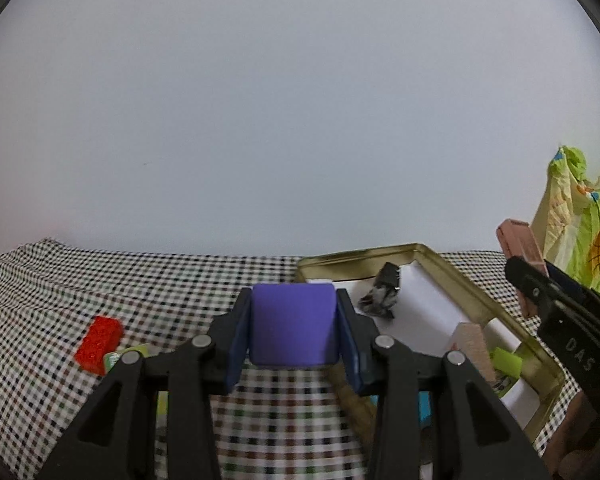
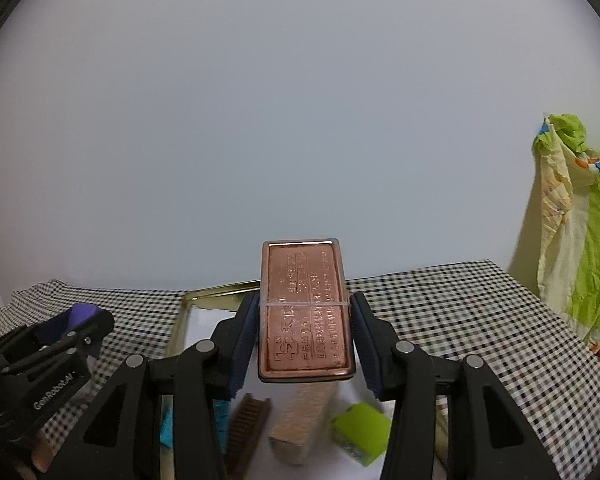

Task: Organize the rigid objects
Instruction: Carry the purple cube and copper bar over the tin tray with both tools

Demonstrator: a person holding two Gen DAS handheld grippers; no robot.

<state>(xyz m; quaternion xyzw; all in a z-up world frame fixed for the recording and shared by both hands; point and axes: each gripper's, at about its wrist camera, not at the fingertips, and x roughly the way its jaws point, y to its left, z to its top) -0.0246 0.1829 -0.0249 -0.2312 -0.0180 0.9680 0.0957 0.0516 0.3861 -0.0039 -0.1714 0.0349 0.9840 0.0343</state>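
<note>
My left gripper (image 1: pixel 294 330) is clamped on a purple block (image 1: pixel 293 322), both blue pads flat against its sides, held above the checked tablecloth (image 1: pixel 60 292). My right gripper (image 2: pixel 304 334) is clamped on a copper-coloured bar (image 2: pixel 306 312) with embossed lettering; the bar stands lengthwise between the pads and projects forward past the fingertips.

Surroundings:
- A gold-rimmed tin tray (image 1: pixel 452 276) with a white lining lies on the cloth, ahead and to the right of the left gripper and directly below the right one.
- Inside the tray: a dark crumpled item (image 1: pixel 382 292), a pale wooden block (image 2: pixel 306 420), a lime-green cube (image 2: pixel 362 434), and a brown ridged piece (image 2: pixel 248 424). These occupy the near part of the tray under the copper-coloured bar.
- A red studded brick (image 1: pixel 99 343) lies on the cloth to the left, touching a green-edged piece partly hidden behind my left finger.
- A green-and-yellow printed fabric (image 2: pixel 580 232) hangs beyond the table's right edge.
</note>
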